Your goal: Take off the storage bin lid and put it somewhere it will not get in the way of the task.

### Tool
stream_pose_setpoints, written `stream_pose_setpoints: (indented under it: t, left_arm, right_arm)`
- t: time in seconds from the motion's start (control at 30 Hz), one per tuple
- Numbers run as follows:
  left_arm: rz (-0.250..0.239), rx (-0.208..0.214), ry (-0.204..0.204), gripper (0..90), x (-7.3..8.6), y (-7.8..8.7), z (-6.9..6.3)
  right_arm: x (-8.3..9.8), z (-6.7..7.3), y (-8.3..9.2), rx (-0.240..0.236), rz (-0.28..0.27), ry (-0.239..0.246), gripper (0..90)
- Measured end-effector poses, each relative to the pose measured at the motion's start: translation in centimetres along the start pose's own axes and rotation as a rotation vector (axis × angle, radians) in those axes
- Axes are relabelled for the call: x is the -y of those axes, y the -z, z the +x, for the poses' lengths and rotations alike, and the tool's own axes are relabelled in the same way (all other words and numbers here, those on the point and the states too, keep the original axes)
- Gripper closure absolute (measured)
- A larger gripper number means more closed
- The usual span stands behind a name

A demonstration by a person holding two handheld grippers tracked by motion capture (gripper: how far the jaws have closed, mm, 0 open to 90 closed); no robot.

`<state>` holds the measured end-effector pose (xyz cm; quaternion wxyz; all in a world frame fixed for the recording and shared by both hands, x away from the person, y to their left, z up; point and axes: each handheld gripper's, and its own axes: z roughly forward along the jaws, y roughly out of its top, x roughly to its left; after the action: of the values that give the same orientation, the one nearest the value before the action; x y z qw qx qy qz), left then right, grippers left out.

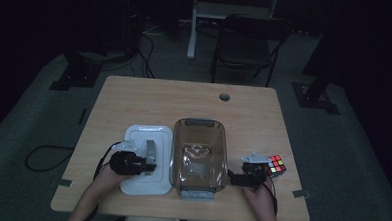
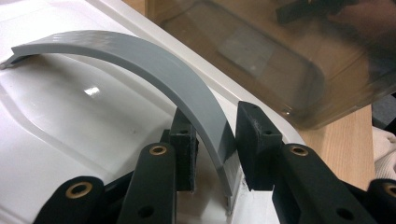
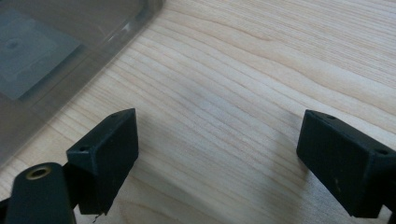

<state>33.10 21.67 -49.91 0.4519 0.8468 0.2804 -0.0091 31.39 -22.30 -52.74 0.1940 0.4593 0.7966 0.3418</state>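
looking down from the high view, we see the left hand-held gripper [image 1: 149, 163] set low over the white lid [image 1: 132, 138], which lies flat on the counter [image 1: 184, 97] just left of the clear brown container [image 1: 200, 155]. our left gripper view puts the lid's [image 2: 70, 121] grey arched handle [image 2: 154, 70] right between the two black jaws: both pads [image 2: 256, 140] stand close against the near end of the arch, one on each side, so the jaws are closed in on the handle [image 1: 151, 148], though we cannot tell how firmly they press. the handle rises off the lid and curves away from the gripper [image 2: 217, 149].

the right hand-held gripper [image 1: 238, 180] rests near the container's right front corner, its jaws spread wide with nothing but bare wood between them [image 3: 215, 154]. a colour cube [image 1: 276, 165] sits just beyond it, near the counter's right edge.

for room, the lid's right rim runs just beside the container's left wall, nearly touching. the far half of the counter is bare wood. the lid's near edge lies close to the counter's front edge.

the left gripper view shows the container's tinted wall [image 2: 261, 56] and rounded corner close by, and a label on its floor. the right gripper view gives us the wood grain [image 3: 261, 70] and a corner of the container [image 3: 56, 51]. the high view adds the chair [image 1: 247, 42] and cables on the floor behind the counter.
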Motion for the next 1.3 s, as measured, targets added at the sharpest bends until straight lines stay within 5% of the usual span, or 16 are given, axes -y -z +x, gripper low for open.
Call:
stream_pose_setpoints:
  t: [0.37,0.77,1.3]
  left_arm:
    - [0.002,0.042,0.052,69.1,0.3,-1.2,1.0]
    - [0.018,-0.084,0.049,52.3,0.1,-1.2,1.0]
    - [-0.055,-0.195,0.093,35.3,0.0,1.6,0.3]
  right_arm:
    - [0.0,0.0,0.0,0.000,0.000,0.000,12.6]
    - [0.0,0.0,0.0,0.000,0.000,0.000,12.6]
    - [0.0,0.0,0.0,0.000,0.000,0.000,12.6]
